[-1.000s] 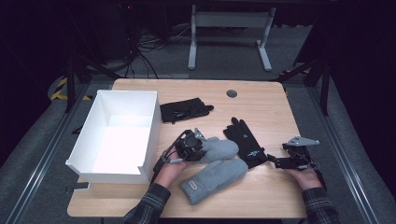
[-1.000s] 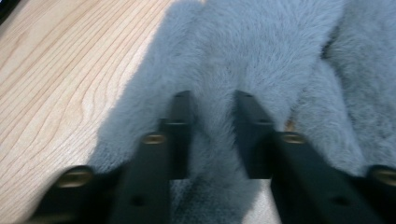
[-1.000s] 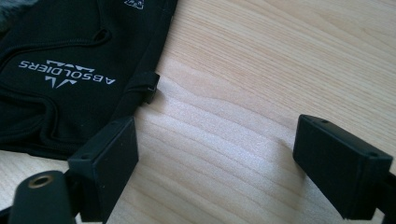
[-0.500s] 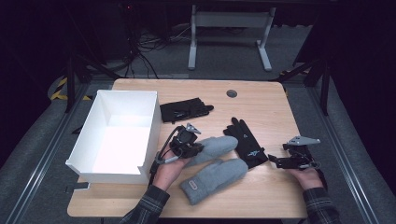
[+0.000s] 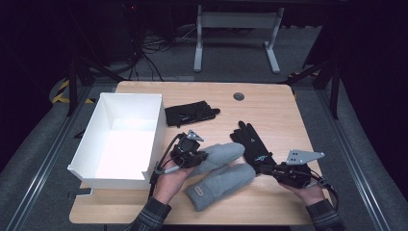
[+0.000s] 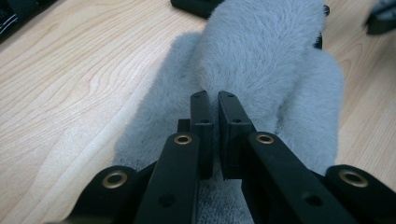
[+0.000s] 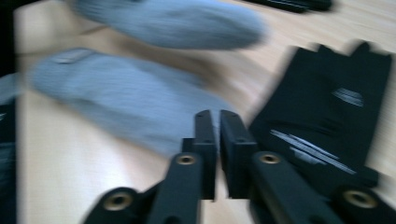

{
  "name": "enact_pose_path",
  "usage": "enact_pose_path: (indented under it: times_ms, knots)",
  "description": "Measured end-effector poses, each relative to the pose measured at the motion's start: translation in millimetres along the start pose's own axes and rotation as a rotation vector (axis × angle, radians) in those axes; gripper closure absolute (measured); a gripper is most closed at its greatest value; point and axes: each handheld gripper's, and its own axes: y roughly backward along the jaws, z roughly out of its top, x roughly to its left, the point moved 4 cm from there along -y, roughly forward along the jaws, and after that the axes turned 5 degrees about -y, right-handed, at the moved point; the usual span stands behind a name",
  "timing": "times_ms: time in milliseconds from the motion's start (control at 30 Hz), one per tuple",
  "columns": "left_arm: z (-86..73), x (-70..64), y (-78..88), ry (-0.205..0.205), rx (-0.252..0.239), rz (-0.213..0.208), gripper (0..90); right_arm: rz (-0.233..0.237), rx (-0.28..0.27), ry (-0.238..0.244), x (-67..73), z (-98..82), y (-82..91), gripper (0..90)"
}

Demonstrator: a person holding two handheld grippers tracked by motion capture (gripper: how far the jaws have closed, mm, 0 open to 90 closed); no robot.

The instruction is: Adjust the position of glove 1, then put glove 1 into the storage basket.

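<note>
In the high view, a wooden table (image 5: 269, 103) is seen bearing a white open box (image 5: 120, 139) at its left, a black glove (image 5: 190, 114) just beyond the box's far right corner, and two grey mittens near the front edge; the upper grey mitten (image 5: 219, 155) is pinched at its cuff end by the left gripper (image 5: 192, 156), while the lower grey mitten (image 5: 223, 185) lies flat just beside it; a second black glove (image 5: 250, 144) is spread to the right of the mittens, and the right gripper (image 5: 269, 169) is held at its cuff. In the left gripper view, the jaws are seen drawn almost together, with grey fleece of the upper mitten nipped between them. In the right gripper view, which is blurred, the jaws are seen to have just been closing and now stand nearly together above the cuff edge of the spread black glove; whether cloth is caught between them cannot be told.
</note>
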Motion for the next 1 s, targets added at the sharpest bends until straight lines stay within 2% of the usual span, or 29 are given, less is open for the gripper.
enact_pose_path:
  times_ms: [133,167,267,300,367,467,533,633,667,700,733,800,867,1000]
  knots:
    - [0.7,-4.1,0.5,-0.003,-0.004,-0.004,86.5,0.047,0.018,0.04,13.8,2.3,-10.9,90.0]
    - [0.8,-5.3,0.6,-0.006,-0.006,-0.005,86.5,0.072,0.036,0.066,22.0,2.8,-18.3,90.0]
    - [0.7,-8.0,0.4,-0.013,-0.006,-0.009,86.5,0.099,0.071,0.125,37.4,4.0,-32.7,90.0]
    - [0.4,-9.7,-0.1,-0.013,-0.006,-0.012,86.5,0.099,0.071,0.125,37.4,4.0,-32.7,90.0]
    - [0.0,-12.3,-0.8,-0.015,-0.005,-0.017,86.5,0.134,0.09,0.152,49.7,5.9,-44.9,90.0]
    - [-0.3,-15.7,-1.7,-0.019,-0.002,-0.023,86.5,0.148,0.109,0.17,56.3,5.9,-51.5,90.0]
    - [-0.3,-17.1,-2.2,-0.019,-0.002,-0.021,86.5,0.185,0.114,0.173,62.6,4.2,-58.1,90.0]
    - [-0.5,-18.7,-2.8,-0.024,0.003,-0.018,86.5,0.195,0.134,0.183,65.0,0.9,-63.1,90.0]
    - [-0.7,-20.8,-3.6,-0.018,0.002,-0.017,86.5,0.201,0.175,0.205,70.2,-1.7,-73.3,90.0]
    - [-0.7,-20.8,-3.6,-0.018,0.002,-0.017,86.5,0.201,0.175,0.205,70.2,-1.7,-73.3,90.0]
    - [-1.5,-22.0,-4.2,-0.024,0.006,-0.017,86.5,0.201,0.191,0.224,71.0,-2.0,-80.5,90.0]
    - [-2.4,-23.0,-5.1,-0.02,0.008,-0.019,86.5,0.205,0.19,0.219,70.5,-2.2,-82.7,90.0]
    - [-4.0,-24.4,-6.8,-0.021,0.016,-0.022,86.5,0.19,0.199,0.214,66.4,-2.7,-86.6,90.0]
    - [-4.3,-26.9,-10.2,-0.012,0.02,-0.027,86.5,0.167,0.183,0.202,59.4,-0.2,-92.3,90.0]
